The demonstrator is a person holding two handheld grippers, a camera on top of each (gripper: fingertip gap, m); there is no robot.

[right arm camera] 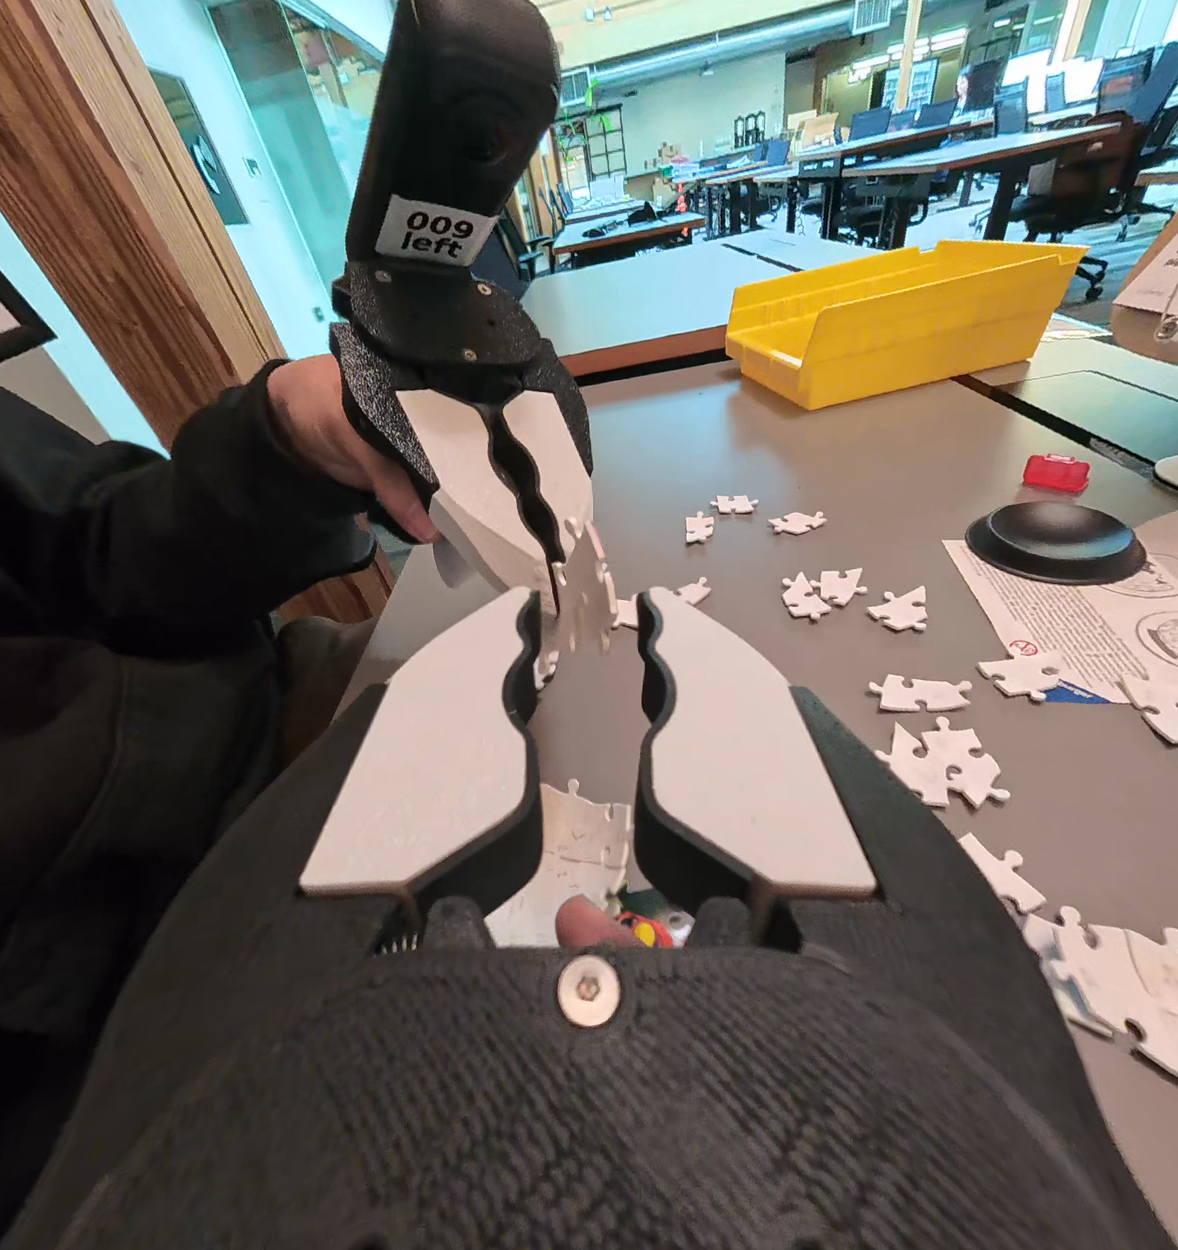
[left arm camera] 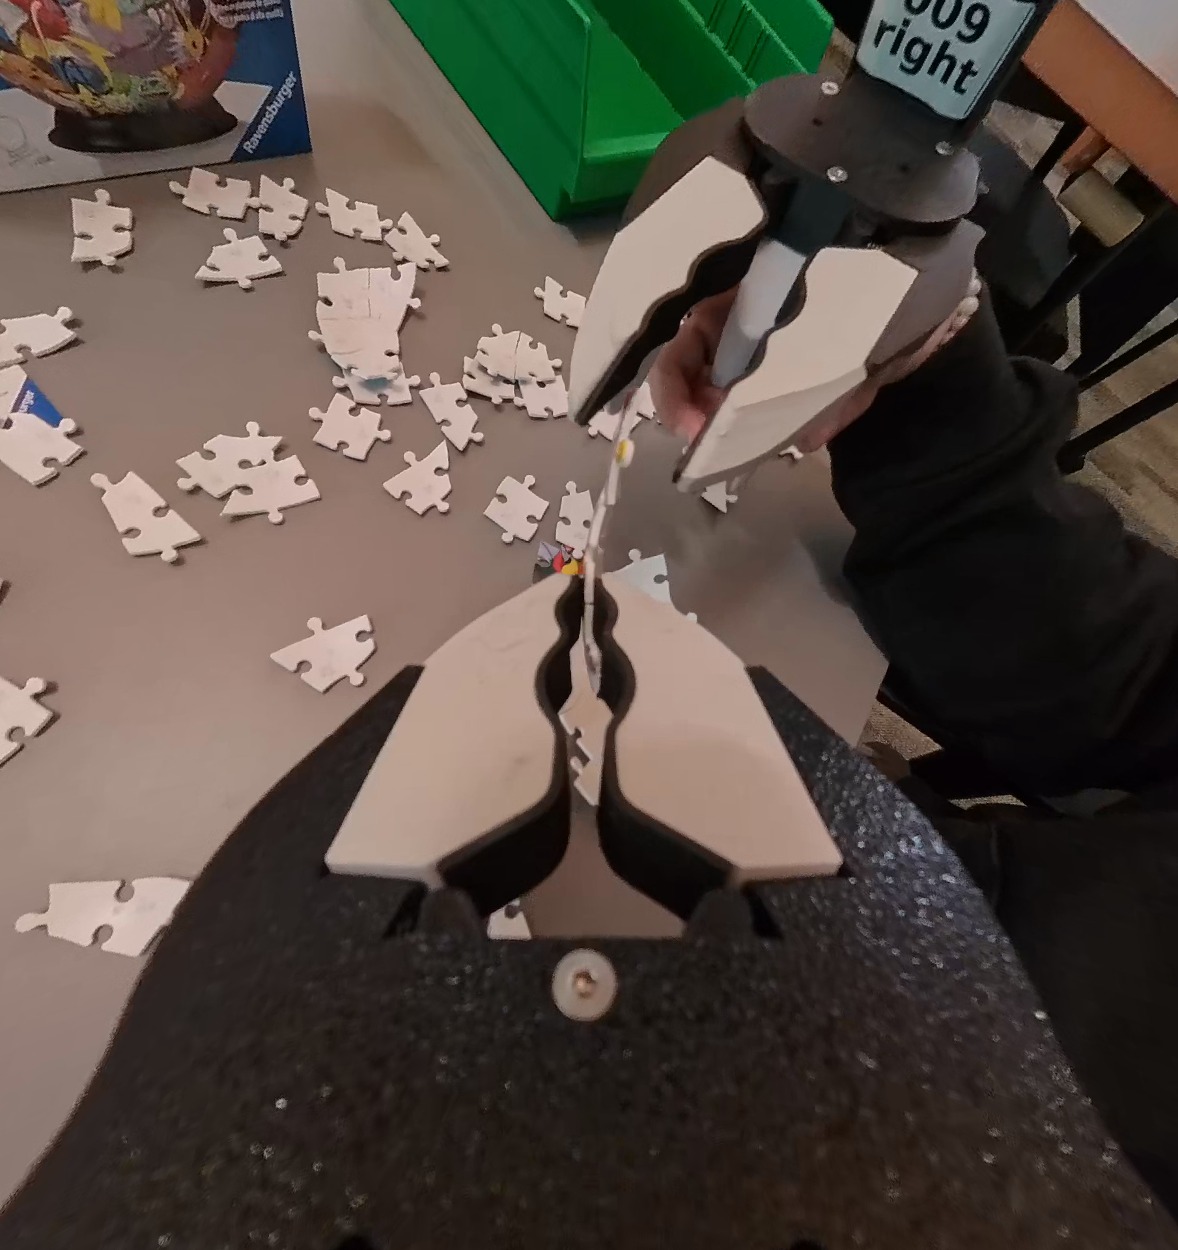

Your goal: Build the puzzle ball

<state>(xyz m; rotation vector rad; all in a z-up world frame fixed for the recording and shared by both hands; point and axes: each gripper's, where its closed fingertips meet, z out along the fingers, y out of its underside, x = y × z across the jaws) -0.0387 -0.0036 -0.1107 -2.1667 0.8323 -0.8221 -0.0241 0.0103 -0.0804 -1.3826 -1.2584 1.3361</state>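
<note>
My left gripper (left arm camera: 589, 590) is shut on a curved strip of joined white puzzle pieces (left arm camera: 609, 487), seen edge-on and held above the grey table (left arm camera: 166, 609). In the right wrist view the left gripper (right arm camera: 559, 568) holds these pieces (right arm camera: 589, 595) between the tips of my right gripper (right arm camera: 586, 598), close to its left finger. My right gripper is open and empty; it also shows in the left wrist view (left arm camera: 633, 446), tips at the strip's far end. Many loose white pieces (left arm camera: 248, 473) lie face down on the table. A larger joined section (left arm camera: 363, 325) lies among them.
The puzzle box (left arm camera: 133, 81) and green bins (left arm camera: 572, 88) stand at the table's far side. A yellow bin (right arm camera: 897, 318), a black round stand (right arm camera: 1056, 541), a small red object (right arm camera: 1056, 470) and a printed sheet (right arm camera: 1080, 609) lie to the right. A person's dark sleeve (left arm camera: 1012, 541) is nearby. Only a small space, under 4 cm, lies between the two pairs of fingers. The right tips stand about 20 centimeters off the larger joined section (left arm camera: 363, 325).
</note>
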